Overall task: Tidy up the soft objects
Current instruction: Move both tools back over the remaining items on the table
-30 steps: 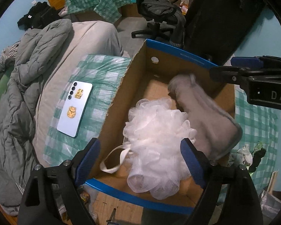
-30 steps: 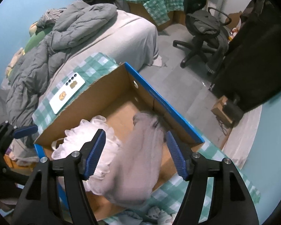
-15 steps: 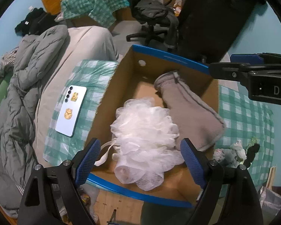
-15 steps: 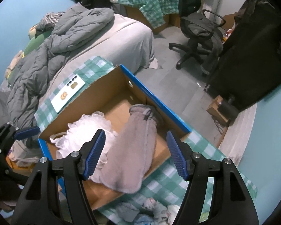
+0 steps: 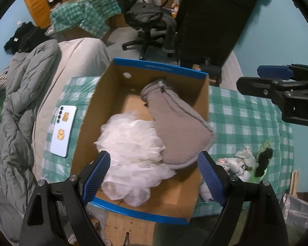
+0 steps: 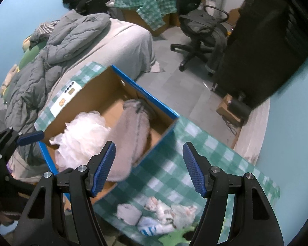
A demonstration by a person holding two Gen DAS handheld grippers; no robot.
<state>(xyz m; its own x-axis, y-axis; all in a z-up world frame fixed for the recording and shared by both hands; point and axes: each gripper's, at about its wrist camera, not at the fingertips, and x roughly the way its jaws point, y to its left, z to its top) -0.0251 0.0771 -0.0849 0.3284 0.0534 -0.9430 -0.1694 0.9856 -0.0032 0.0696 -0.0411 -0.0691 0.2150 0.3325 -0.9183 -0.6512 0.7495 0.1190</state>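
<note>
A: While both grippers hung over the box (image 5: 203,94), what was in it?
B: White pouf (image 5: 131,151) w/ grey mitt (image 5: 178,123) at its 2 o'clock. L gripper (image 5: 154,176) & R gripper (image 6: 149,168) spread apart, empty.

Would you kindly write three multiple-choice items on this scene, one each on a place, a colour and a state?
1. Where does the phone lie?
A. in the box
B. on the checked cloth beside the box
C. on the chair

2. What colour is the box rim?
A. blue
B. red
C. yellow

3. How is the right tool?
A. shut on the bath sponge
B. shut on the grey pouch
C. open, holding nothing

Key: B, it lies on the cloth left of the box; A, blue edging; C, jaws apart, nothing between.
</note>
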